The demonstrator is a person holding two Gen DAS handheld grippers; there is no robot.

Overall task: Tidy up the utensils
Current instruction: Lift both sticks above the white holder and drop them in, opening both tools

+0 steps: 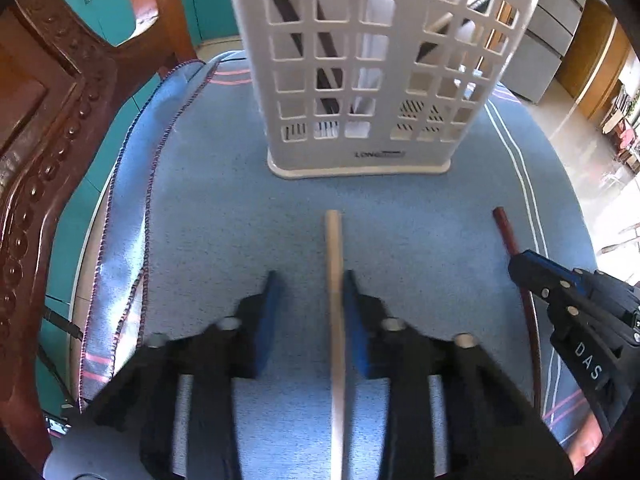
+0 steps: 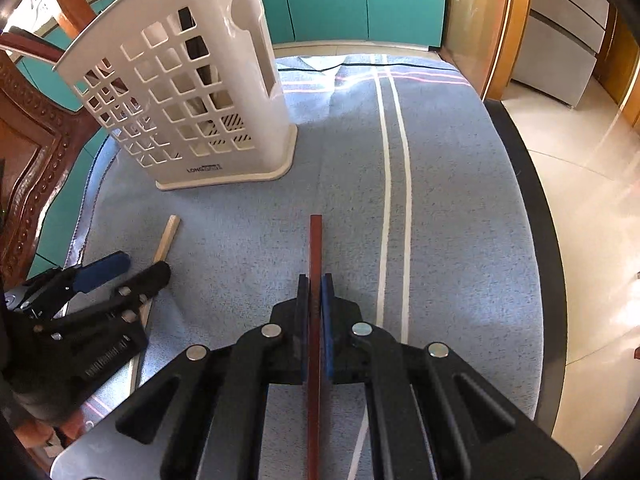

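Observation:
A white lattice utensil holder stands upright on a blue cloth, with dark sticks inside it. A pale wooden chopstick lies flat on the cloth, pointing at the holder. My left gripper straddles it: the right pad touches the stick and the left pad stands clear of it, so the jaws are open. A red-brown chopstick lies to the right of the pale one. My right gripper is shut on it near its middle.
The blue cloth with white stripes covers the round table. A carved wooden chair stands close at the left. The table's dark edge curves along the right, with tiled floor beyond and teal cabinets behind.

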